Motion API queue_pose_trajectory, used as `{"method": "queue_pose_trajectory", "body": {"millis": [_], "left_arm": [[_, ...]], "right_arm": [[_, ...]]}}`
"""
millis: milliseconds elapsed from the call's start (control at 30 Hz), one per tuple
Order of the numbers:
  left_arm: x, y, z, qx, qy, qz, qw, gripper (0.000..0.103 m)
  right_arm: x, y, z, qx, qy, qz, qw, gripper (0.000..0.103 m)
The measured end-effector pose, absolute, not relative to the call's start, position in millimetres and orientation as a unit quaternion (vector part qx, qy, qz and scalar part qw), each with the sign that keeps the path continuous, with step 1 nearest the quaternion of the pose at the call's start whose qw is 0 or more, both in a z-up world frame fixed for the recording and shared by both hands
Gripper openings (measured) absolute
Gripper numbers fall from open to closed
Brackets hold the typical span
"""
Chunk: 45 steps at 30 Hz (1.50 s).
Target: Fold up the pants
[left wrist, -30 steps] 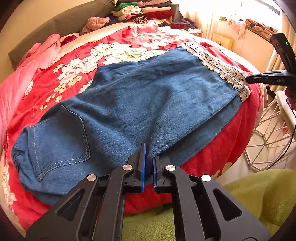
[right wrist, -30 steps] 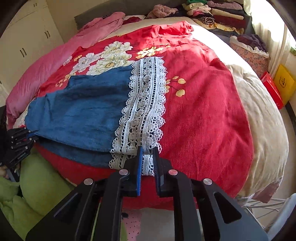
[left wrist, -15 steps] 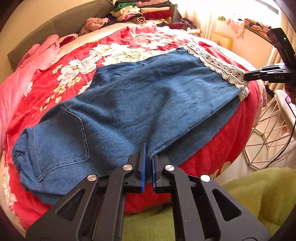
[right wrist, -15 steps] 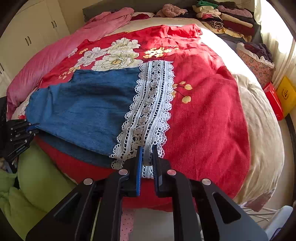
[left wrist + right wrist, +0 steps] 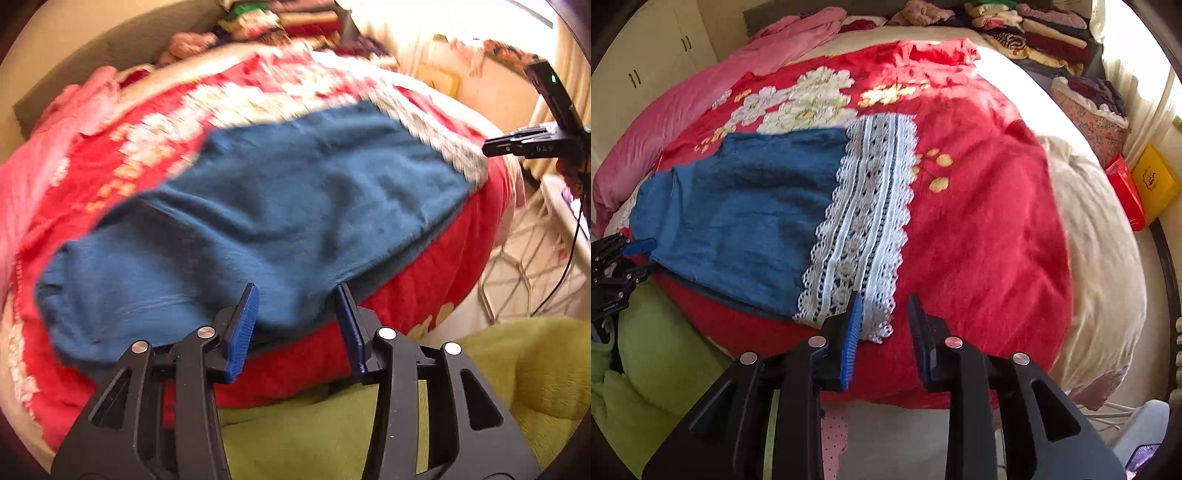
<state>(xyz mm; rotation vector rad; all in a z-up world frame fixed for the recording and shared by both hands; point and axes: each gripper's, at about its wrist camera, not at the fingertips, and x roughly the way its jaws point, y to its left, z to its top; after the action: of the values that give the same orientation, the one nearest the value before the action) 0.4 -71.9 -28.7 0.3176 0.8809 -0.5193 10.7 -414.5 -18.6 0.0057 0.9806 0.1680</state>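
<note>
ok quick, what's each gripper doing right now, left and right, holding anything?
Left gripper: open, jaws just spread, let go of the denim pants near edge.
Right gripper: open, jaws just spread, lace hem lies free on the red blanket.

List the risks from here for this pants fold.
The denim pants lie along the near edge of the red floral blanket, so the lower layer could slide off. Both jaws have just opened: the left gripper and right gripper could snag the lace hem when withdrawing.

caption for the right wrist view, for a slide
Right gripper open above the white lace cuff of blue denim pants on a red floral blanket.
</note>
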Motion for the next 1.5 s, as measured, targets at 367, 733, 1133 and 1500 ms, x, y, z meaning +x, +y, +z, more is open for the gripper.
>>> {"method": "queue_pose_trajectory", "body": {"millis": [367, 733, 1133, 1500], "left_arm": [[51, 94, -18, -0.059, 0.438, -0.019, 0.897, 0.078], [87, 85, -24, -0.044, 0.440, -0.025, 0.897, 0.037], [67, 109, -14, -0.036, 0.420, 0.029, 0.906, 0.068], [59, -25, 15, 0.065, 0.398, -0.126, 0.906, 0.080]], "right_arm": [[34, -344, -18, -0.025, 0.430, 0.182, 0.884, 0.035], [39, -344, -61, -0.015, 0.494, 0.177, 0.851, 0.046], [27, -345, -38, -0.018, 0.451, 0.176, 0.875, 0.049], [28, -323, -34, -0.024, 0.440, 0.209, 0.873, 0.049]]}}
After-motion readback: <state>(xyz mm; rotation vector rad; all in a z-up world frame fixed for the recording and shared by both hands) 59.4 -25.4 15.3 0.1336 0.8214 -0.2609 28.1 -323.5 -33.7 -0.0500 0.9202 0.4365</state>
